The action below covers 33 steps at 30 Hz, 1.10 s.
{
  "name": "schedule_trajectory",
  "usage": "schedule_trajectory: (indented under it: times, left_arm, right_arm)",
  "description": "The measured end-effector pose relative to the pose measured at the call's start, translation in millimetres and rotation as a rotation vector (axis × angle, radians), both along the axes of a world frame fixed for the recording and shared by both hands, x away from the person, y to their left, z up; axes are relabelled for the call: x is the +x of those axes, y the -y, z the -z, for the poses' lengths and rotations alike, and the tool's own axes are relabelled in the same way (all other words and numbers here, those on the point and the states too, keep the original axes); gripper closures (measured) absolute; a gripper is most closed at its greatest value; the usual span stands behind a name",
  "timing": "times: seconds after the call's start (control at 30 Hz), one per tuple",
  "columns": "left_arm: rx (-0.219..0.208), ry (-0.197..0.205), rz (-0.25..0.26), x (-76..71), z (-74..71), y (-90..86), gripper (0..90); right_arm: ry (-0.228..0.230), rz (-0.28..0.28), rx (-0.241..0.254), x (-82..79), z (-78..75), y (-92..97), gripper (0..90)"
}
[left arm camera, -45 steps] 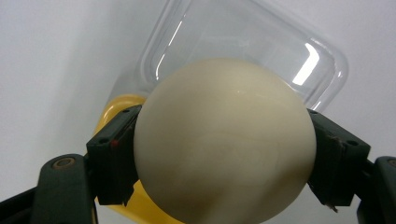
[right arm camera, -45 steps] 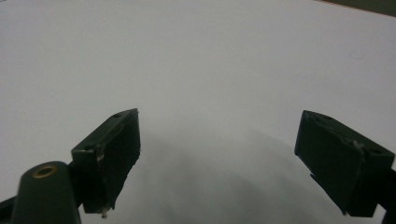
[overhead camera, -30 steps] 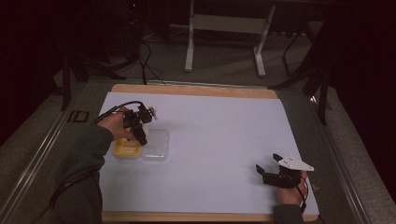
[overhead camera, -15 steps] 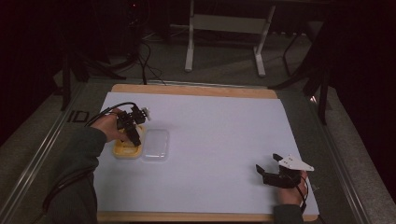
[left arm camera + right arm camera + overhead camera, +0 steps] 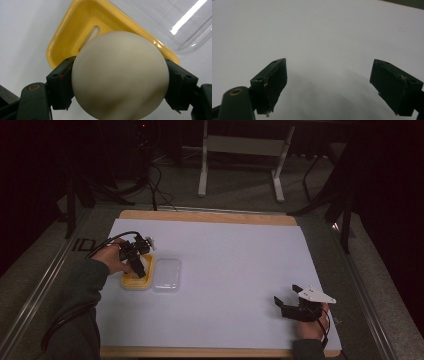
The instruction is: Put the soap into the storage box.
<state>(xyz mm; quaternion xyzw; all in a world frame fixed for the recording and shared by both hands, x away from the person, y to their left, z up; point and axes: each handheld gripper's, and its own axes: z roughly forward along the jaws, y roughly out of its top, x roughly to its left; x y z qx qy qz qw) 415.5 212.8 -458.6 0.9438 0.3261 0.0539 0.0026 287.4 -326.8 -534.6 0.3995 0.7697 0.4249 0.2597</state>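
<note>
A cream-white egg-shaped ball (image 5: 120,75) sits between the pads of my left gripper (image 5: 120,86), which is shut on it. Just beyond it lies a yellow dish (image 5: 72,32) with a slot in its floor. In the high view the left gripper (image 5: 140,268) hangs over the yellow dish (image 5: 131,282) at the table's left. A clear plastic lid (image 5: 167,275) lies against the dish's right side. My right gripper (image 5: 286,306) rests near the front right of the table, its jaws wide apart with nothing between them, as the right gripper view (image 5: 332,87) confirms.
A white sheet (image 5: 240,265) covers the wooden table (image 5: 210,216). A cable (image 5: 107,241) trails from the left gripper. Beyond the table's far edge stand a metal frame (image 5: 240,150) and loose floor cables (image 5: 155,180).
My left gripper has moved left and down with the ball, from above the gap between dish and lid to low over the yellow dish. The right gripper has stayed put.
</note>
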Motion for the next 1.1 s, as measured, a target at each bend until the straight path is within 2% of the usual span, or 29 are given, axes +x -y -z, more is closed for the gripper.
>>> schedule_trajectory:
  times: [0.27, 0.3, 0.9, 1.03, 1.1]
  left_arm:
    - [0.007, 0.013, -0.001, 1.7, 8.2, -0.9, 23.3]
    - [0.018, 0.029, -0.004, 2.0, 10.9, -1.4, 23.3]
    - [0.032, 0.027, 0.003, 1.6, 25.1, 0.1, 23.2]
    - [0.031, 0.026, 0.003, 2.2, 27.2, -0.6, 23.2]
    - [0.01, 0.028, -0.001, 2.6, 27.8, -1.3, 23.2]
  right_arm:
    - [0.001, 0.0, -0.002, -0.4, -0.1, -0.2, 14.2]
    - [0.0, 0.0, -0.002, -0.4, -0.1, -0.2, 14.2]
    - [0.001, 0.001, -0.007, -0.5, -0.1, -0.6, 14.2]
    - [0.001, 0.001, -0.007, -0.5, -0.1, -0.6, 14.2]
    - [0.001, 0.001, -0.007, -0.5, -0.1, -0.7, 14.2]
